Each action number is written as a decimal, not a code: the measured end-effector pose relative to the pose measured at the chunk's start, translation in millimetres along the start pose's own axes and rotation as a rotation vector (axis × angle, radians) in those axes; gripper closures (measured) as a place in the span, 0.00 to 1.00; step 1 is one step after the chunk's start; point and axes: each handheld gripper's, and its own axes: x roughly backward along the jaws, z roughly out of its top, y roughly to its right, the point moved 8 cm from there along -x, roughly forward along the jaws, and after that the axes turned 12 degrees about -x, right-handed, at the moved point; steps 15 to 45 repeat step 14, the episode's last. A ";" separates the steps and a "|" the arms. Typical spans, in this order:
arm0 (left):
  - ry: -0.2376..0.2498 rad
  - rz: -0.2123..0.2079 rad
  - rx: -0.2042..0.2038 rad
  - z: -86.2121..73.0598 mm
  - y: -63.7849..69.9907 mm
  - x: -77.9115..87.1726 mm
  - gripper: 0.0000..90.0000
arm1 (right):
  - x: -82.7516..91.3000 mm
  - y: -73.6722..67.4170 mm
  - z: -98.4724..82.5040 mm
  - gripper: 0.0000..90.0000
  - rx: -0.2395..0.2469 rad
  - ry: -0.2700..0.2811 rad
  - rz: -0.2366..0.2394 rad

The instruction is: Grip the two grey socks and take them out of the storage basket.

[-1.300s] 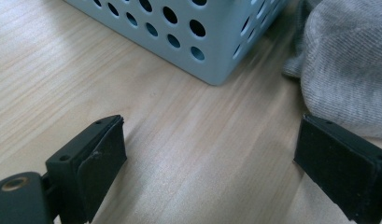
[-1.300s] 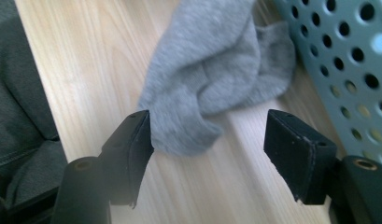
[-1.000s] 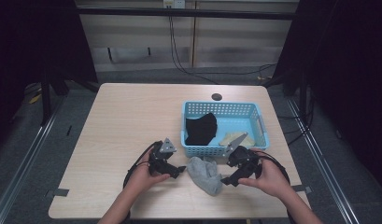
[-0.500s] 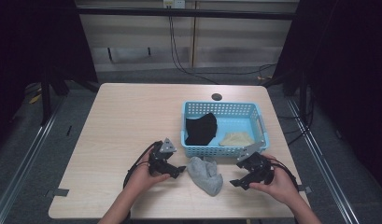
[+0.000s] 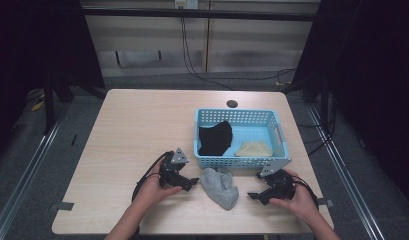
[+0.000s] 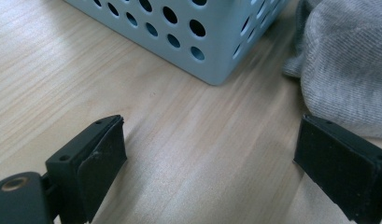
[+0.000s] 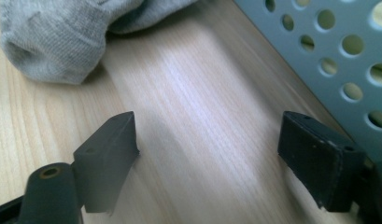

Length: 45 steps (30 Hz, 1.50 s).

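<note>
So the right gripper [image 5: 262, 194] has backed off. A second ago it was up at the front edge of the blue basket [image 5: 279, 131], right by the beige cloth [image 5: 253, 149] lying in the basket's lower-right corner. Now it sits on the table [image 5: 132, 125] at the lower right of the high view, below the basket and clear of it, jaws spread wide with nothing between them. In the right gripper view you just see bare wood between the two jaws, with the basket wall off to the upper right.

The left gripper [image 5: 184, 182] hasn't really budged: low center-left of the frame, jaws also wide apart and empty.

The grey sock [image 5: 221, 186] is still lying crumpled on the table between the two grippers, just below the basket's front wall. The black cloth [image 5: 215, 138] is in the left half of the basket.

My guess: the beige piece just got dropped off, and the grey sock is the last thing out. With both grippers open on either side of it, either could take it.
</note>
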 end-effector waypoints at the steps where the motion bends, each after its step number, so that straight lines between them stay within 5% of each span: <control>1: 0.000 0.000 0.000 0.0 0.0 0.0 0.09 | 0.0 0.0 0.0 0.20 0.000 0.000 0.000; 9: 0.003 0.002 0.001 0.2 0.1 -0.2 0.09 | -4.8 -1.0 -2.5 0.16 -0.024 0.131 0.018; 45: 0.002 0.001 0.001 0.1 0.1 -0.1 0.09 | -4.8 -1.1 -2.5 0.15 -0.028 0.133 0.015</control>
